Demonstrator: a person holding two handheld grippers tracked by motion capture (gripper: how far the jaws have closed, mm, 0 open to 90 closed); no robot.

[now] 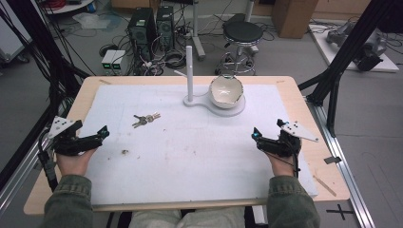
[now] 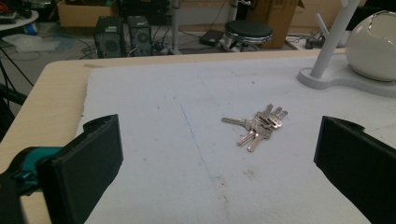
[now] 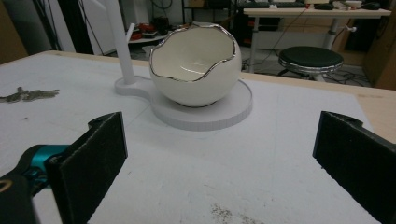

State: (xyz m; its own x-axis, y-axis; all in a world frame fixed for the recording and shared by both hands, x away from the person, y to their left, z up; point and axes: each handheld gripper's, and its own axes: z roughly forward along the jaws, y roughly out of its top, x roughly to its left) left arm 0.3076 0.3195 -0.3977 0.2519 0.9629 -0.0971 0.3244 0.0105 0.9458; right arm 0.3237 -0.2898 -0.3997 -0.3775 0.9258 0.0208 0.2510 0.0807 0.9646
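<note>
I have both tools resting low at the near edge of the white mat [image 1: 199, 161], the left gripper [image 1: 97, 134] with its jaws spread wide and nothing between them, the right gripper [image 1: 259, 135] just the same, wide and empty. The bunch of keys [image 2: 259, 125] lies flat on the mat ahead of my left tool, well apart from it and left of the white stand [image 1: 209, 102] with its upright post. The egg-shaped bowl [image 3: 196, 65] sits on that stand's round base, straight ahead of my right tool. My read is that the keys come first: I should bring the left tool in low, straddle the cluster where the heads bunch, and close squarely so the flat blades don't slide out. Hard to say how many keys there are; they overlap, and I can't make out a ring. The post's top is cut off in both gripper views, and the small dark speck [image 1: 125, 152] near my left hand is too small to identify.
</note>
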